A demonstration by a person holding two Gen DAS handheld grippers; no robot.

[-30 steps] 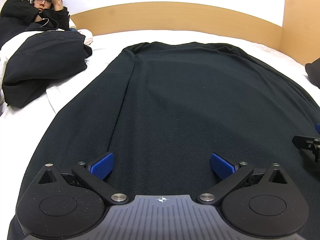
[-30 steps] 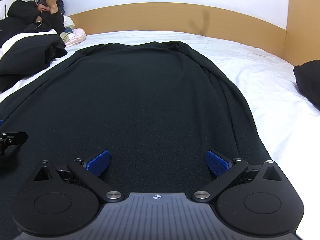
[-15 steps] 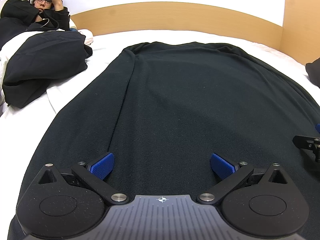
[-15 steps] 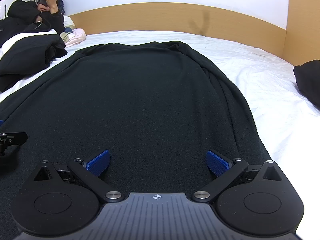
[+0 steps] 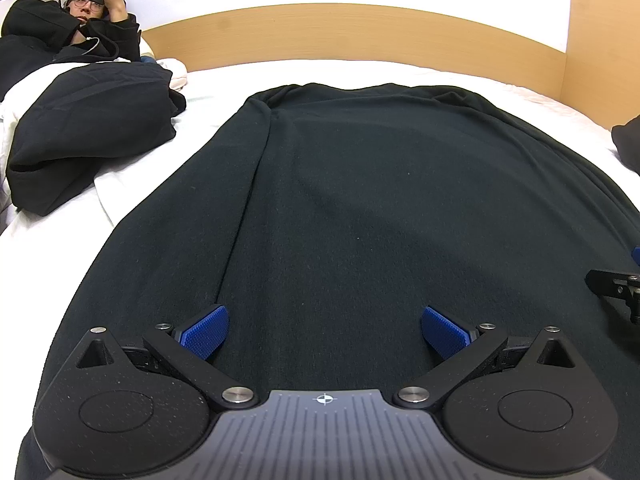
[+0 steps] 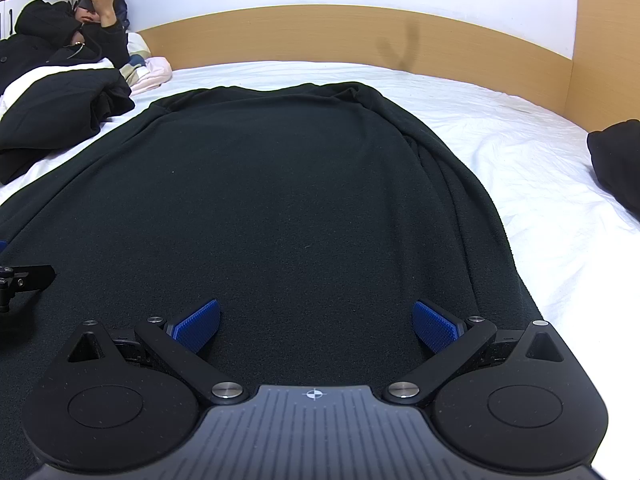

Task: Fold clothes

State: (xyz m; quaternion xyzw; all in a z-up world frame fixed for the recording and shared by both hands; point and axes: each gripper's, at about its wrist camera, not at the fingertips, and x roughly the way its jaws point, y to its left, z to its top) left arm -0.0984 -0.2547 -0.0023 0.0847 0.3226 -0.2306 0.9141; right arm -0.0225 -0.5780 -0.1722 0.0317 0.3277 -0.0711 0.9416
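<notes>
Both tongs spread over black garment: left tongs, right tongs. Lengthwise fold seen in left view only; dark mark on headboard, 12 o'clock, in right view only.

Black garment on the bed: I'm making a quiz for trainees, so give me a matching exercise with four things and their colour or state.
Things:
1. black garment
2. headboard
3. left gripper
4. bedsheet

States:
A. white
B. open, blue pads
C. spread flat
D. light wood

Pairs: 1-C, 2-D, 3-B, 4-A
</notes>
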